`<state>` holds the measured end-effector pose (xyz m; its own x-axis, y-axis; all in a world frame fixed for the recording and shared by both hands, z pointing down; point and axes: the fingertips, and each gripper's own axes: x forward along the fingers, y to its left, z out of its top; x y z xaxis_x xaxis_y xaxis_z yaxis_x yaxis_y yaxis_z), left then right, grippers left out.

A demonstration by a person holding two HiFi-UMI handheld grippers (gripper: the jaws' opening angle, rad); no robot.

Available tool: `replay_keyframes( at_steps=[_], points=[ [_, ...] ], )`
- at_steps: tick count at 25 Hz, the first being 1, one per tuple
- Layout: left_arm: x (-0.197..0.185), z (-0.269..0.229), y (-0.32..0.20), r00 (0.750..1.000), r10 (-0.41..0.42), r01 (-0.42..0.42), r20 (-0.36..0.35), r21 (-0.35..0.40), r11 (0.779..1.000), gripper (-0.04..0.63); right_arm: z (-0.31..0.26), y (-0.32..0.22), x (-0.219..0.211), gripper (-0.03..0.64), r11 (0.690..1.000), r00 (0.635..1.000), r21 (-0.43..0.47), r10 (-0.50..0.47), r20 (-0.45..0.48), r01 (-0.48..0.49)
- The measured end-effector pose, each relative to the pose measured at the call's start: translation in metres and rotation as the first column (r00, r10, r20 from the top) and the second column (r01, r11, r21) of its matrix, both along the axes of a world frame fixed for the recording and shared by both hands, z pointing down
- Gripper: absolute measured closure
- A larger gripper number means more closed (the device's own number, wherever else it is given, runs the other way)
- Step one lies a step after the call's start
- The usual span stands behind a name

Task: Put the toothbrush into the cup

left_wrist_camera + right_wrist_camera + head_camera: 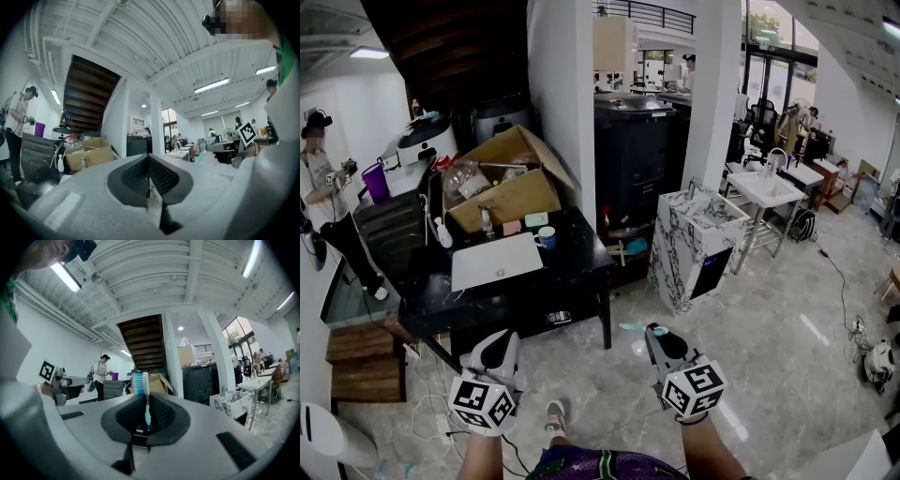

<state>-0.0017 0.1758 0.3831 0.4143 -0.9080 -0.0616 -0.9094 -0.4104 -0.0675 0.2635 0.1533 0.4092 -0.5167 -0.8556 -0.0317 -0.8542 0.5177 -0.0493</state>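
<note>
A small blue and white cup (546,237) stands on the black table (581,267), next to a white basin (497,261). I stand a few steps back from that table, with both grippers held low in front of me. My right gripper (655,331) (146,409) is shut on a toothbrush (143,386), whose blue-bristled head points up between the pads. In the head view the toothbrush (630,328) sticks out to the left of the jaws. My left gripper (501,339) (149,174) is shut with nothing in it.
An open cardboard box (502,192) sits at the back of the table. A marble-patterned cabinet (698,242) stands on the floor to the right, with a white sink stand (766,190) beyond it. Another person (321,187) stands at the far left. Cables (427,422) and wooden steps (361,361) lie bottom left.
</note>
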Motion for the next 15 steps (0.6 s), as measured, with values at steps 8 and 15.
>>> replay_keyframes(
  at_steps=[8,15],
  points=[
    [-0.004,0.001,0.003,1.0,-0.014,0.014,-0.007,0.001,1.0,0.578,-0.001,0.0,-0.005,0.594,1.0,1.0,0.007,-0.017,-0.006,0.017],
    [-0.005,0.005,0.007,1.0,-0.012,0.012,-0.01,-0.007,1.0,0.578,-0.001,-0.003,-0.016,0.594,0.999,0.998,0.022,-0.032,-0.053,0.033]
  ],
)
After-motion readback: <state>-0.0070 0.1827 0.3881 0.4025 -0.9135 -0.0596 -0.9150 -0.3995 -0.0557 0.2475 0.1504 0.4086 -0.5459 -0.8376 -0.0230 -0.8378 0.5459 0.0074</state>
